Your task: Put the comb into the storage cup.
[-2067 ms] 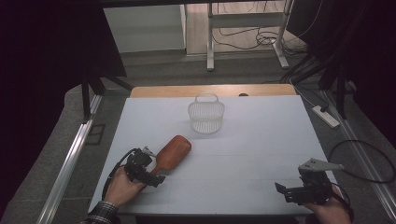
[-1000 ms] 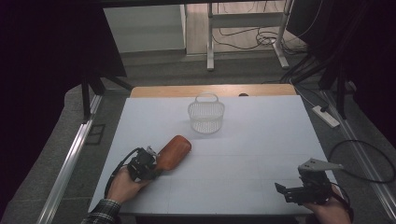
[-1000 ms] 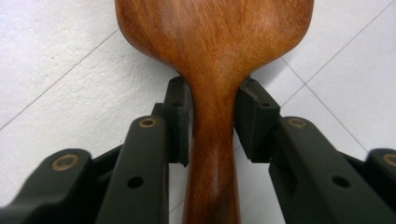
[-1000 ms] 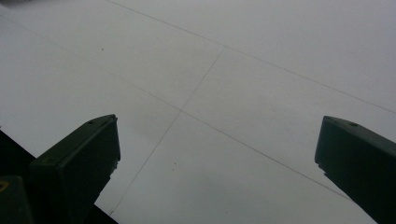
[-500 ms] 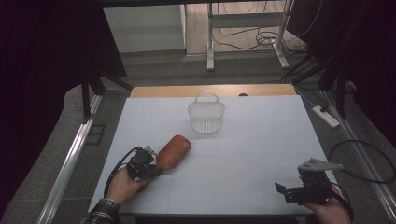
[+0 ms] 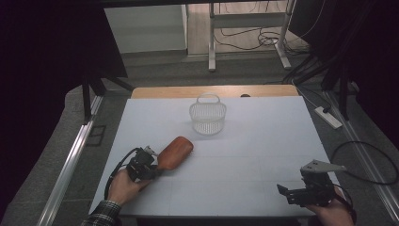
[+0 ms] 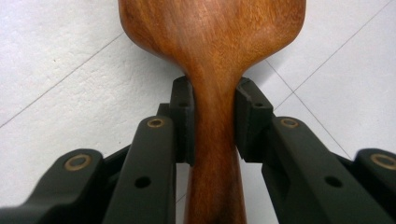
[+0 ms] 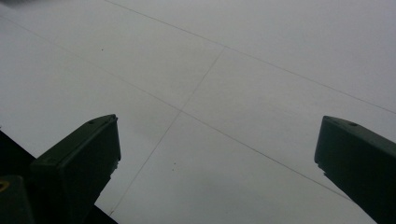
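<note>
A reddish-brown wooden spoon [image 6: 176, 150] lies on the white table [image 6: 263, 141] at the front left, its broad head pointing toward the far right. My left gripper [image 6: 153, 165] is shut on its narrow handle. In the left gripper view both black pads [image 7: 183, 116] press against the sides of the handle just below the spoon head [image 7: 212, 37]. My right gripper [image 6: 288, 194] rests near the front right corner of the table. In the right gripper view its jaws stand wide apart over bare tabletop, so the right gripper [image 8: 219, 135] is open with nothing between them.
A white mesh basket [image 6: 208, 116] with a handle stands upright at the middle back of the table. A wooden strip runs along the far edge. Metal rails, cables and a power strip [image 6: 328, 117] lie on the floor around the table.
</note>
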Demonstrator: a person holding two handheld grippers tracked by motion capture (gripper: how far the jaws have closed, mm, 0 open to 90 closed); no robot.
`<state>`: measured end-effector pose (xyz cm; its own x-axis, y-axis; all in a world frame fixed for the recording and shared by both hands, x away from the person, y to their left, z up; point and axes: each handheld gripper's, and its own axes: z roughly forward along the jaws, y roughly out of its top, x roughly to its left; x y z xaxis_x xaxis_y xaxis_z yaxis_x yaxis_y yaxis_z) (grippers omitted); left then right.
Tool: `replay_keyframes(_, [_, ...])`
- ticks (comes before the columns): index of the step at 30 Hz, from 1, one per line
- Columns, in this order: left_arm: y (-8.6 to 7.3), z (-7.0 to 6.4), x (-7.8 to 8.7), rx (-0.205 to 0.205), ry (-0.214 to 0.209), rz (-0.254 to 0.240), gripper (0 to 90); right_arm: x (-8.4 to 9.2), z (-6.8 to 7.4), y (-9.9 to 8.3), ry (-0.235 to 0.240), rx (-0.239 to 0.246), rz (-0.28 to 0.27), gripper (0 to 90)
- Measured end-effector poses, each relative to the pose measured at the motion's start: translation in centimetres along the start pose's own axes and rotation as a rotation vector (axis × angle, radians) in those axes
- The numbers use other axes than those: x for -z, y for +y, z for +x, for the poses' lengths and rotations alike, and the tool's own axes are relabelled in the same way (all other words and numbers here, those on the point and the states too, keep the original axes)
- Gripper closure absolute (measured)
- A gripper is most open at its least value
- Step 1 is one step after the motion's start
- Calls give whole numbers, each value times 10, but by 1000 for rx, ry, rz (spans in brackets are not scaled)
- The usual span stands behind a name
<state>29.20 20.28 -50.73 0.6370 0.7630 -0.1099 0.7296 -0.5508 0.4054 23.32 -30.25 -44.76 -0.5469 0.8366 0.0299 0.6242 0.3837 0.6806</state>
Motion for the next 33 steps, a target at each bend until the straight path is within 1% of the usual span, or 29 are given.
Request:
replay_keyframes(6, [0,-2,3,-3,1,-21,715,0,0,0,2,3,-3,4])
replay_keyframes(13, [0,-3,8,5,-25,-72,715,1,1,0,2,11,-9,1])
replay_keyframes(14, [0,-3,8,5,-25,-72,715,1,1,0,2,11,-9,1])
replay_keyframes(18, [0,-4,12,6,-25,-97,715,2,1,0,6,15,-19,0])
replay_keyframes(20, [-1,-5,15,9,-21,-117,715,2,2,-1,6,17,-24,0])
replay_keyframes(23, [-1,-5,18,22,-41,-143,715,3,2,-1,10,22,-32,0])
replay_keyframes(27, [-2,-6,20,18,-39,-156,715,4,3,-1,13,29,-38,0])
replay_keyframes(29, [-2,-6,22,18,-46,-173,715,4,3,-1,16,35,-43,0])
replay_keyframes(33, [-2,-8,25,12,-55,-189,715,4,4,0,24,42,-44,0])
